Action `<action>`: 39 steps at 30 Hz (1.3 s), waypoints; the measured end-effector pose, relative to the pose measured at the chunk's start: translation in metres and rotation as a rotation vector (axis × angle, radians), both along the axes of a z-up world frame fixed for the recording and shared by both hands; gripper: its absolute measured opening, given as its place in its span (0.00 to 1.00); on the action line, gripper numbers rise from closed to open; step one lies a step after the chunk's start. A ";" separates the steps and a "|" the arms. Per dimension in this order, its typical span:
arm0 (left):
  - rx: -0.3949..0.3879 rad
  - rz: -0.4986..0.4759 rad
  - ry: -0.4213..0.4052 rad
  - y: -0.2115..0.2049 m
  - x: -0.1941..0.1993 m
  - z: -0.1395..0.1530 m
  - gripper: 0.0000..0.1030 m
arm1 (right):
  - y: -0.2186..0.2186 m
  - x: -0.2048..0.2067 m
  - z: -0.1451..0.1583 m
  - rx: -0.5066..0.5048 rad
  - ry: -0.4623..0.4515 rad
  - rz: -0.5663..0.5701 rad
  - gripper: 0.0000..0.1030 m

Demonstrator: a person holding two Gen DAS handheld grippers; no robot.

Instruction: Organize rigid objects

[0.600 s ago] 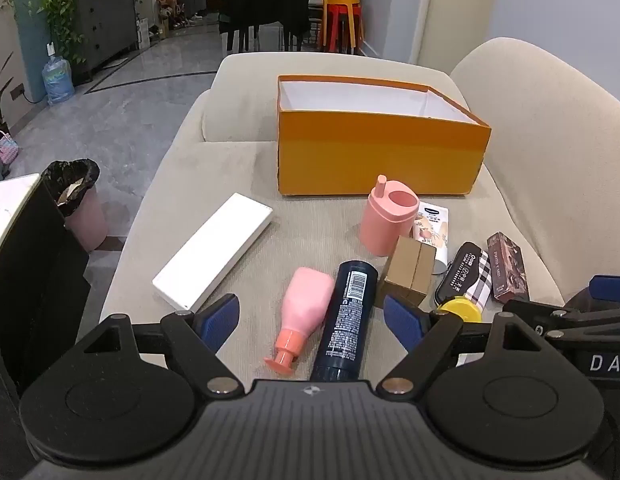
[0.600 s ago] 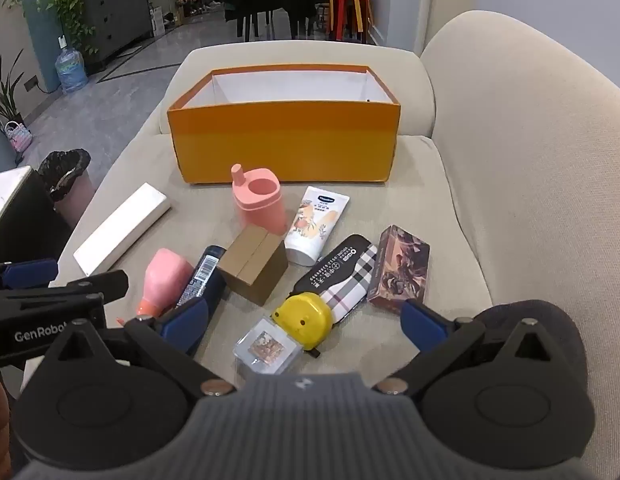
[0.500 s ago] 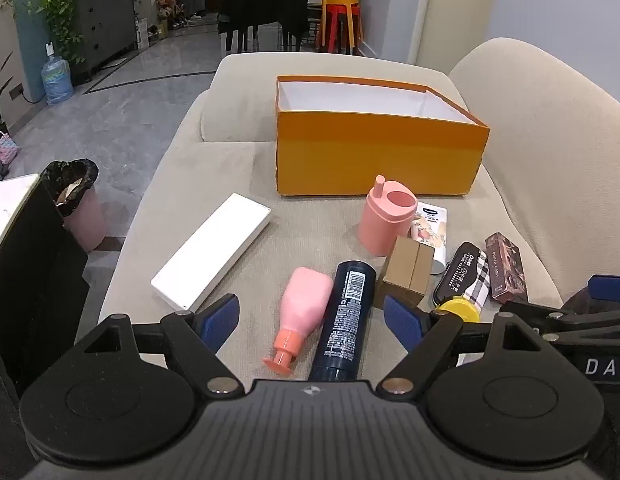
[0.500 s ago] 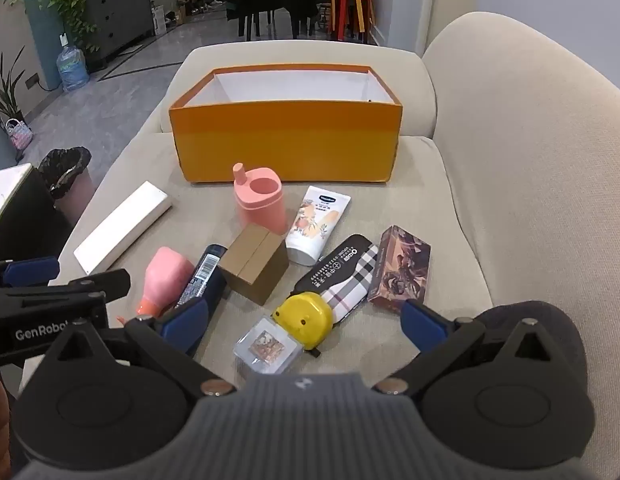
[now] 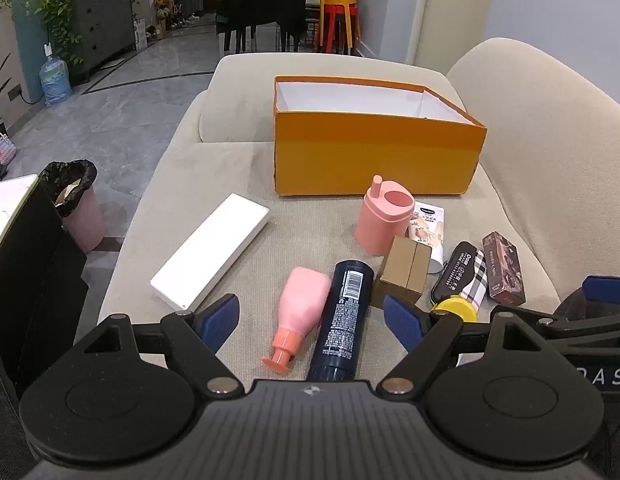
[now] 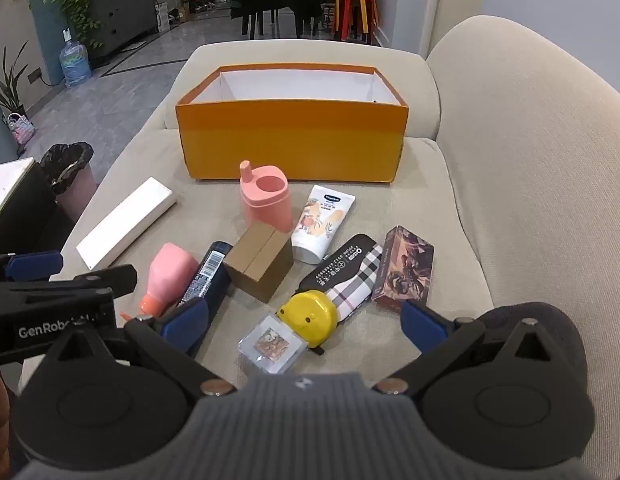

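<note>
An open orange box (image 5: 373, 156) (image 6: 290, 144) stands empty at the back of the sofa seat. In front lie a white flat box (image 5: 210, 250), a pink bottle (image 5: 304, 300), a dark blue bottle (image 5: 345, 312), a pink cup (image 6: 268, 200), a brown carton (image 6: 260, 266), a white tube (image 6: 321, 222), a plaid pouch (image 6: 349, 270), a yellow round case (image 6: 310, 314), a clear square case (image 6: 272, 344) and a dark picture box (image 6: 405, 268). My left gripper (image 5: 311, 320) is open over the two bottles. My right gripper (image 6: 304, 316) is open over the yellow case.
The sofa backrest (image 6: 529, 140) rises on the right. A bin with a black bag (image 5: 74, 196) and a dark side table (image 5: 26, 248) stand left of the sofa. Chairs and stools (image 5: 335, 20) stand far behind.
Both grippers have drifted very slightly; the objects lie as before and both grippers stay open.
</note>
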State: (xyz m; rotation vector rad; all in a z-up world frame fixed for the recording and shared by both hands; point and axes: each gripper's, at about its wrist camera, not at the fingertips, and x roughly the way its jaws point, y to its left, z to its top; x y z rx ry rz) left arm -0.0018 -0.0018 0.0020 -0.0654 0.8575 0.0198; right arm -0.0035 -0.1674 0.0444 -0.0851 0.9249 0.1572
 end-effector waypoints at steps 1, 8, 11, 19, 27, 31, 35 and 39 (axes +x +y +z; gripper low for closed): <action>-0.001 0.000 0.000 0.000 0.000 0.000 0.93 | 0.003 -0.003 0.001 -0.004 -0.004 0.002 0.98; -0.002 -0.001 0.000 0.001 0.000 -0.001 0.93 | 0.003 -0.003 0.001 -0.006 -0.004 0.003 0.98; -0.002 -0.001 0.000 0.000 0.000 -0.001 0.93 | 0.002 -0.003 0.002 -0.007 -0.005 0.003 0.98; 0.001 -0.001 0.001 -0.001 0.000 0.000 0.93 | 0.000 -0.002 0.001 -0.007 -0.007 0.000 0.98; -0.001 -0.002 0.001 0.000 0.000 0.000 0.93 | 0.000 -0.002 0.001 -0.010 -0.007 -0.001 0.98; 0.000 -0.003 0.001 0.000 0.000 0.000 0.93 | 0.000 -0.002 0.001 -0.011 -0.008 0.000 0.98; 0.000 -0.003 0.002 0.000 0.000 0.000 0.93 | 0.001 -0.002 0.001 -0.010 -0.007 0.000 0.98; -0.001 -0.003 0.002 0.000 0.000 0.000 0.93 | 0.000 -0.002 0.001 -0.011 -0.008 -0.001 0.98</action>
